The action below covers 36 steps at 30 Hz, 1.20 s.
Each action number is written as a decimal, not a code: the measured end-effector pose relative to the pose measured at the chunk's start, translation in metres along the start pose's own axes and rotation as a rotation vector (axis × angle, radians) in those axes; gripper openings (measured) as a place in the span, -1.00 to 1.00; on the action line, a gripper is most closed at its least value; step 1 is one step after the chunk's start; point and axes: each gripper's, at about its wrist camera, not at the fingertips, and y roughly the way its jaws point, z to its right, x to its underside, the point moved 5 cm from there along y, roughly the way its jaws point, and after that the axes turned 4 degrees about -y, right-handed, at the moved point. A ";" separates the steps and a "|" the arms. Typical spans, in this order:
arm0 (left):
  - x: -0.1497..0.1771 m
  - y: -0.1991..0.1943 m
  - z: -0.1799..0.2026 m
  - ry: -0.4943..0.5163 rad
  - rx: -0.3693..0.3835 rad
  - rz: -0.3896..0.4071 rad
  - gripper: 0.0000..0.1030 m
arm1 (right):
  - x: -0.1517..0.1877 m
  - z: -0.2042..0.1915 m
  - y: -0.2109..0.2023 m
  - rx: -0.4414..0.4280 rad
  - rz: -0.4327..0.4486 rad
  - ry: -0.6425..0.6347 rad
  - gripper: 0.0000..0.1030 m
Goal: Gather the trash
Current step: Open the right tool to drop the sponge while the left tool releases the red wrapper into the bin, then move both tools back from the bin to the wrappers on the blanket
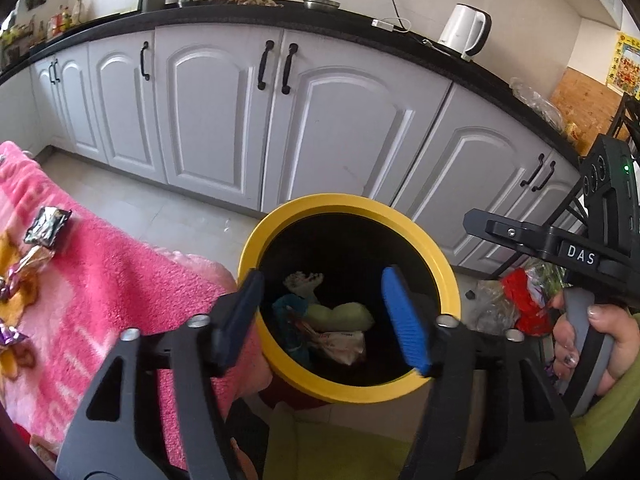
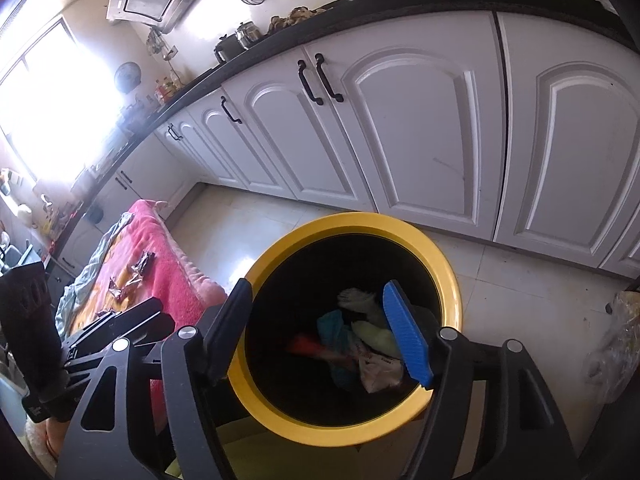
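A yellow-rimmed bin (image 1: pixel 436 256) (image 2: pixel 444 264) stands on the floor beside a pink towel (image 1: pixel 120 264) (image 2: pixel 168 264). Inside lie crumpled wrappers and paper (image 1: pixel 340 344) (image 2: pixel 376 368). My left gripper (image 1: pixel 324 316) is open and empty, its fingers hanging over the bin's mouth. My right gripper (image 2: pixel 320 324) is open and empty over the same bin; a blurred red scrap (image 2: pixel 306 346) shows inside the bin below it. Several foil wrappers (image 1: pixel 46 226) (image 2: pixel 138 270) lie on the towel to the left. The right gripper's body and the hand holding it (image 1: pixel 580 320) show at the right of the left wrist view.
White cabinet doors (image 1: pixel 320 128) with black handles run behind the bin under a black countertop holding a white kettle (image 1: pixel 466 30). Red and clear plastic bags (image 1: pixel 516 300) lie on the tiled floor right of the bin.
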 end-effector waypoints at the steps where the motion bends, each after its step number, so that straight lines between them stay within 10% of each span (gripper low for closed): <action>1: 0.000 -0.002 -0.001 -0.005 -0.001 0.003 0.24 | 0.000 0.000 0.000 0.001 0.000 0.001 0.32; 9: -0.003 -0.017 -0.012 -0.032 -0.024 0.032 0.78 | -0.004 -0.008 -0.004 0.012 0.020 -0.019 0.47; 36: -0.008 -0.106 -0.089 -0.179 -0.143 0.190 0.79 | -0.008 -0.094 -0.024 0.017 0.118 -0.273 0.60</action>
